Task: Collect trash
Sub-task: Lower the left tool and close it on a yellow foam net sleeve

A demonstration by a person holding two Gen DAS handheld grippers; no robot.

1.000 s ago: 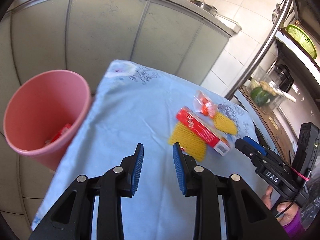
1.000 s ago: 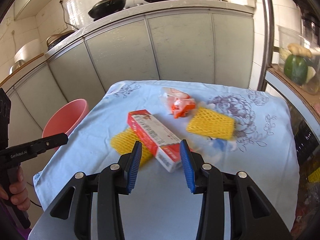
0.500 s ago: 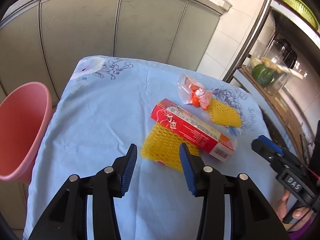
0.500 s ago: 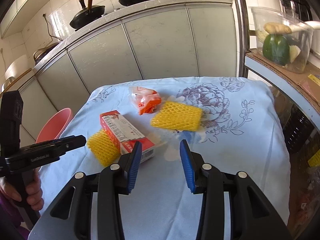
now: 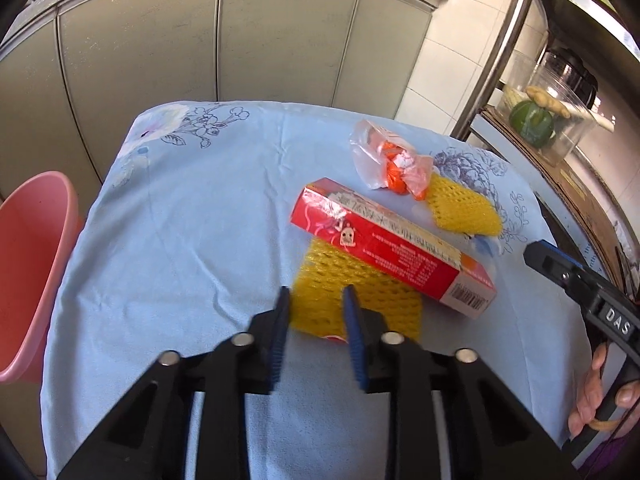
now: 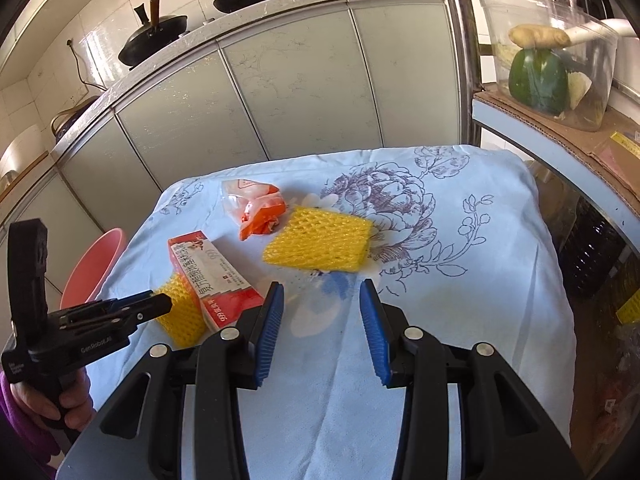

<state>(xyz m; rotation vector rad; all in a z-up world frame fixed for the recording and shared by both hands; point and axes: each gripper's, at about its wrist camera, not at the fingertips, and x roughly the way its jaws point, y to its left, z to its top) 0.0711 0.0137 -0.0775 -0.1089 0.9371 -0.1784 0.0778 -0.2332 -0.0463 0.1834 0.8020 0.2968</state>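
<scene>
The left tool point(image 5: 314, 312) is the nearer one to the trash. Its two blue pads are spread, with a moderate gap between them, and they pinch nothing. Directly in front of the tips lies the near yellow foam net point(image 5: 352, 300), flat on the tabletop point(image 5: 180, 220), and its near edge already shows between the pads. In the right wrist view this tool point(image 6: 160, 307) points at the same net point(image 6: 180, 316) from the left side.

The red box point(image 5: 392, 246) rests on the far part of this net. Its long axis runs diagonally, from far-left to near-right as the left tool sees it, so the box covers the far edge of the net and the near edge stays free. I judge that the next move is a short advance and a closing on this free edge; the box may slide or tip when the net is pulled out.

The right tool point(image 6: 322, 314) hangs over bare cloth with its pads wide apart, holding nothing. The second yellow net point(image 6: 318, 244) lies ahead of it, with the long side across its line, and the orange plastic bag point(image 6: 258, 210) is beside that, farther left. The pink bin point(image 5: 28, 272) stands off the left edge of the tabletop, on the side of the left tool.
</scene>
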